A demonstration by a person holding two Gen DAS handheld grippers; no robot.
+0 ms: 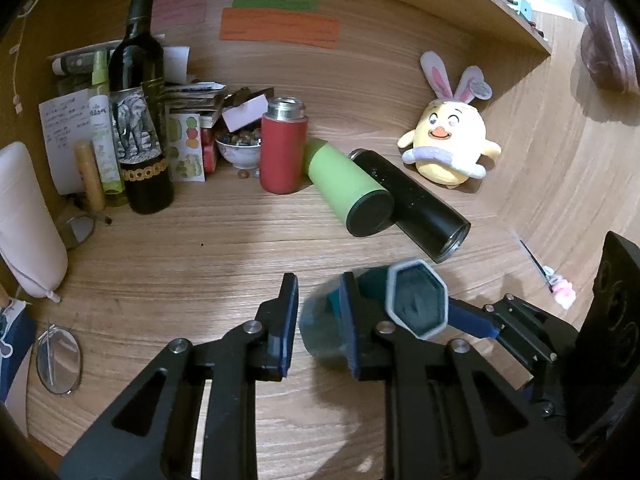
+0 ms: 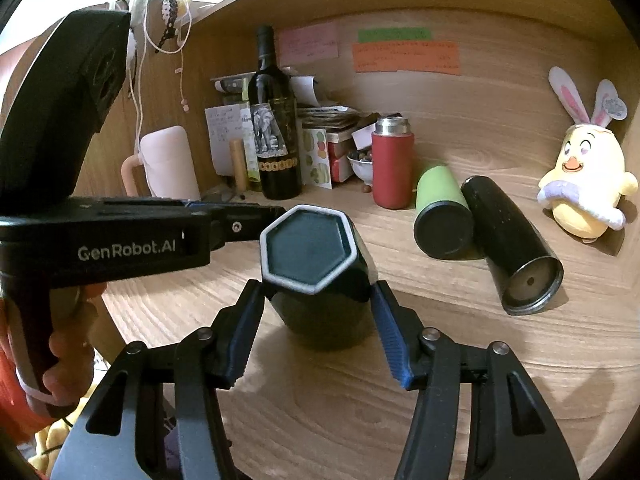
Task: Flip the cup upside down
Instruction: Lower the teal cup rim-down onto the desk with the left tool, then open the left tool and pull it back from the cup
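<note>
The cup (image 2: 316, 280) is dark teal with a hexagonal white-rimmed end. It is upside down, base up, just above or on the wooden desk. My right gripper (image 2: 316, 328) is shut on its body, one finger at each side. In the left wrist view the cup (image 1: 416, 304) sits to the right of my left gripper (image 1: 320, 320). The left gripper is open with nothing between its fingers; its right finger (image 1: 352, 320) is beside the cup's blurred lower part.
A green flask (image 1: 348, 188) and a black flask (image 1: 416, 204) lie on the desk behind. A red flask (image 1: 282, 152), a wine bottle (image 1: 140, 120), a bowl (image 1: 240, 150) and papers stand at the back. A plush chick (image 1: 448, 140) sits at the right. A round mirror (image 1: 58, 360) lies at the left.
</note>
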